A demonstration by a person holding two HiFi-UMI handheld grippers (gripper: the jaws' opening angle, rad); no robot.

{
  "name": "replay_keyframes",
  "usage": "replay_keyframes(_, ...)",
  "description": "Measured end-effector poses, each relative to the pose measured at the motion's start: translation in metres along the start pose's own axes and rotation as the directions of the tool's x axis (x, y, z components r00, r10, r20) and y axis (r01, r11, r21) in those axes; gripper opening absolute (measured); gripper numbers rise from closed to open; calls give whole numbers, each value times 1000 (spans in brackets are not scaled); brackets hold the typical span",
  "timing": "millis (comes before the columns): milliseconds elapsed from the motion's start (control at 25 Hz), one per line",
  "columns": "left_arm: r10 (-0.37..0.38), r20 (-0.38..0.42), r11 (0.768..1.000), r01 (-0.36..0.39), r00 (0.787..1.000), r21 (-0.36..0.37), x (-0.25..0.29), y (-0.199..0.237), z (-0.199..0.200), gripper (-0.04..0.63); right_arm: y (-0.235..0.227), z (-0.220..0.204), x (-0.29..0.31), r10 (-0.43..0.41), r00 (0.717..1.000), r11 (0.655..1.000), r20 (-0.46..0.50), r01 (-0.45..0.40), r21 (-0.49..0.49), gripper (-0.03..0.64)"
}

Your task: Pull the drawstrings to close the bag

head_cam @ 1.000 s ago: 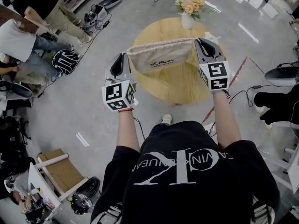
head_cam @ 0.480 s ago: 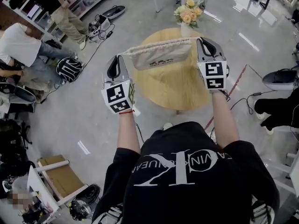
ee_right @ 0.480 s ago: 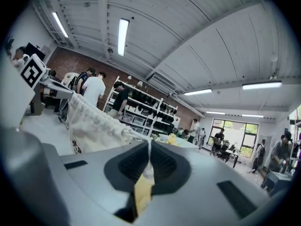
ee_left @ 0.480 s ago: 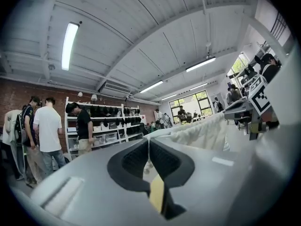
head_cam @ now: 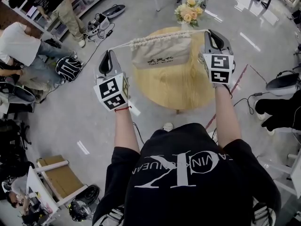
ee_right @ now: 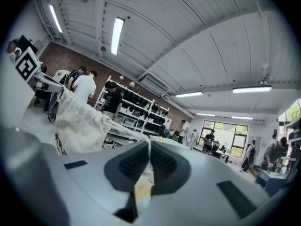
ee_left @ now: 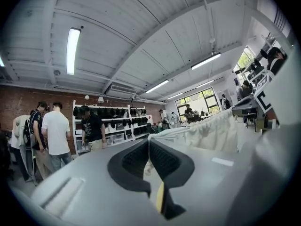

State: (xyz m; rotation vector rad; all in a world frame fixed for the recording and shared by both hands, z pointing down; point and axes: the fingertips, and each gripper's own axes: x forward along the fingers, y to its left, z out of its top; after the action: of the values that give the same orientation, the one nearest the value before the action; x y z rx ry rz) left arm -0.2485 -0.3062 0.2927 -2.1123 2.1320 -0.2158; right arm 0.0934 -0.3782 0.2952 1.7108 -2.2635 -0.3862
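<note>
A cream cloth bag (head_cam: 161,54) with dark print hangs in the air between my two grippers, above a round wooden table (head_cam: 181,86). Its mouth is bunched into tight gathers (head_cam: 141,43). A white drawstring (head_cam: 120,46) runs taut from the bag to my left gripper (head_cam: 107,56), which is shut on it. My right gripper (head_cam: 212,35) is shut on the other drawstring at the bag's right corner. In the left gripper view the cord (ee_left: 169,133) leads from the closed jaws (ee_left: 149,144) to the bag (ee_left: 217,130). The right gripper view shows the same: cord (ee_right: 123,127), gripper (ee_right: 150,148), bag (ee_right: 76,124).
A vase of flowers (head_cam: 190,7) stands at the table's far edge. Several people (head_cam: 26,41) sit and stand at the left by shelving. Cables (head_cam: 96,46) lie on the grey floor. A wooden cart (head_cam: 59,175) stands at the lower left.
My grippers have moved apart, the left one going further left. The bag's mouth has drawn in from wide to tightly gathered, and more cord shows on the left.
</note>
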Motion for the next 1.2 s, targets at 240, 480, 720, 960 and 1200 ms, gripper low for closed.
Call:
replay_keyframes(240, 20, 0, 1000, -20, 1000, -18, -9, 15, 3, 15, -15, -3, -3, -43, 999, 999, -7, 44, 22, 20)
replay_keyframes(480, 41, -19, 998, -42, 999, -49, -15, 32, -2, 15, -30, -7, -6, -76, 997, 996, -23, 77, 55, 20)
replay_keyframes(720, 55, -25, 997, -56, 998, -54, -18, 44, -5, 15, -41, -15, -8, -97, 995, 993, -35, 99, 69, 20)
replay_keyframes(960, 45, -36, 996, -48, 998, -80, -17, 49, -10, 15, -50, -20, -7, -98, 994, 991, -41, 101, 85, 20)
replay_keyframes(1200, 42, -42, 996, -45, 998, -78, -21, 54, -14, 15, -54, -24, -7, -91, 995, 993, -47, 94, 73, 20)
